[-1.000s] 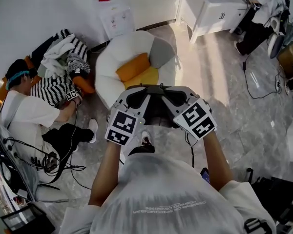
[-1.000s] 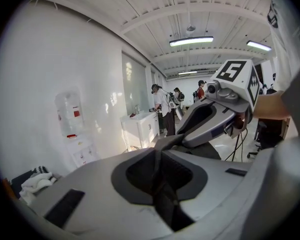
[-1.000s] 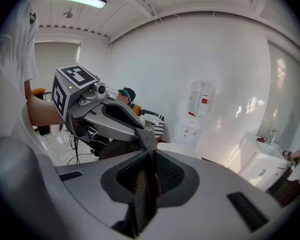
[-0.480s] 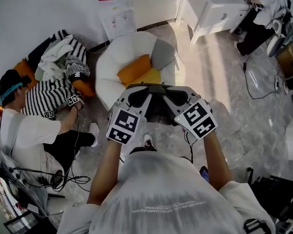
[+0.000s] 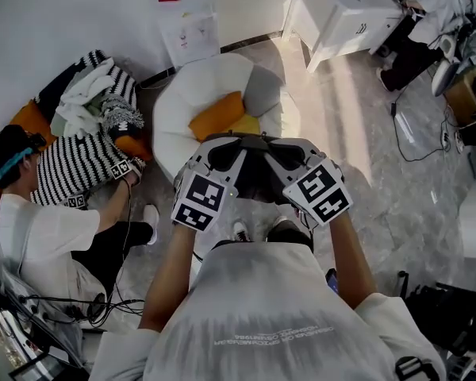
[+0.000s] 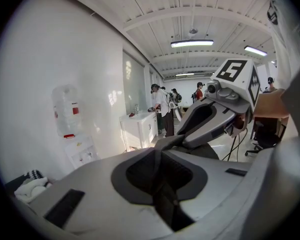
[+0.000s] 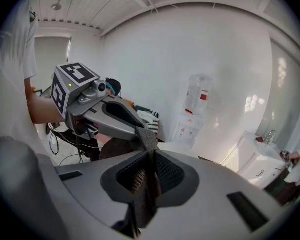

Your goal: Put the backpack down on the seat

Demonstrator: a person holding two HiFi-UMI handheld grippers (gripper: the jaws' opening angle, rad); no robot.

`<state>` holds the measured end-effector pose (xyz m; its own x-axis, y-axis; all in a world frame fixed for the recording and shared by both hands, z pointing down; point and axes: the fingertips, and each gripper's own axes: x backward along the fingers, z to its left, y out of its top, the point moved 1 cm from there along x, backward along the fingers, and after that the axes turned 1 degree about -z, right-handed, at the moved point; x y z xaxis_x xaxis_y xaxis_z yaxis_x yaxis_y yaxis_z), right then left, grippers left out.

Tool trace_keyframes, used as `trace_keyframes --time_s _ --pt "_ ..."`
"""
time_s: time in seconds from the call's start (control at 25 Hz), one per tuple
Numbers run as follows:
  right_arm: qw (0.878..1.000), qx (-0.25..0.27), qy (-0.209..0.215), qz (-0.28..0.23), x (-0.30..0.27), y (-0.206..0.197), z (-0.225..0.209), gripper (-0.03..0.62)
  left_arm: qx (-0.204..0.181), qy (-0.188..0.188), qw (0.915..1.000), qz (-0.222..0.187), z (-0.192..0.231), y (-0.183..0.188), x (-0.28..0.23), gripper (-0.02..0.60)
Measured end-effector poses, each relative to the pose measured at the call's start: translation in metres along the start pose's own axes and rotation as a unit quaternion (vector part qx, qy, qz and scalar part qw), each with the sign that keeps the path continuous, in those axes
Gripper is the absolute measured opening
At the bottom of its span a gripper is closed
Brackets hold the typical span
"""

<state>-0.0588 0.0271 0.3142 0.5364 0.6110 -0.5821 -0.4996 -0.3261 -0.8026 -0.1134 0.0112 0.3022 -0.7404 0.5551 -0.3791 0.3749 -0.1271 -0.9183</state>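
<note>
The backpack [image 5: 256, 182] is dark and hangs at frame centre between both grippers, overlapping the lower edge of the white round armchair [image 5: 182, 94]; the left gripper [image 6: 162, 184] has its jaws closed on a dark strap [image 6: 166, 206] of the pack; the right gripper [image 7: 144, 181] has its jaws likewise clamped on dark webbing; an orange cushion [image 5: 216, 113] and a grey cushion [image 5: 263, 88] lie on the armchair; a person [image 5: 40, 213] sits on the floor at left; a water dispenser [image 5: 189, 24] stands at upper centre-left.

White seat [image 5: 192, 94], warm and grey accents.
Orange cushion [image 5: 216, 116], grey cushion [image 5: 263, 92]; black-and-white striped cloth [image 5: 75, 169] at left; dark backpack [image 5: 258, 182].
</note>
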Motion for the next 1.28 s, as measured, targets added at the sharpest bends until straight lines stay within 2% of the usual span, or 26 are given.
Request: trace_keyframes --time_s 0.2,0.48,1.04,1.28 --pt "1.0 -0.004 0.001 -0.004 -0.01 0.005 -0.008 0.043 0.001 -0.002 1.0 0.002 0.011 -0.002 -0.007 0.052" --pt "1.0 0.004 0.018 -0.006 -0.033 0.008 -0.032 0.043 0.008 0.014 0.9998 0.011 0.033 -0.004 -0.028 0.054" --pt "0.998 0.008 0.067 -0.005 -0.087 0.0 -0.115 0.043 0.026 0.044 0.9979 0.041 0.084 -0.005 -0.11 0.054" --pt "0.995 -0.01 0.095 -0.001 -0.113 -0.008 -0.158 0.043 0.043 0.052 0.996 0.059 0.107 -0.008 -0.155 0.052"
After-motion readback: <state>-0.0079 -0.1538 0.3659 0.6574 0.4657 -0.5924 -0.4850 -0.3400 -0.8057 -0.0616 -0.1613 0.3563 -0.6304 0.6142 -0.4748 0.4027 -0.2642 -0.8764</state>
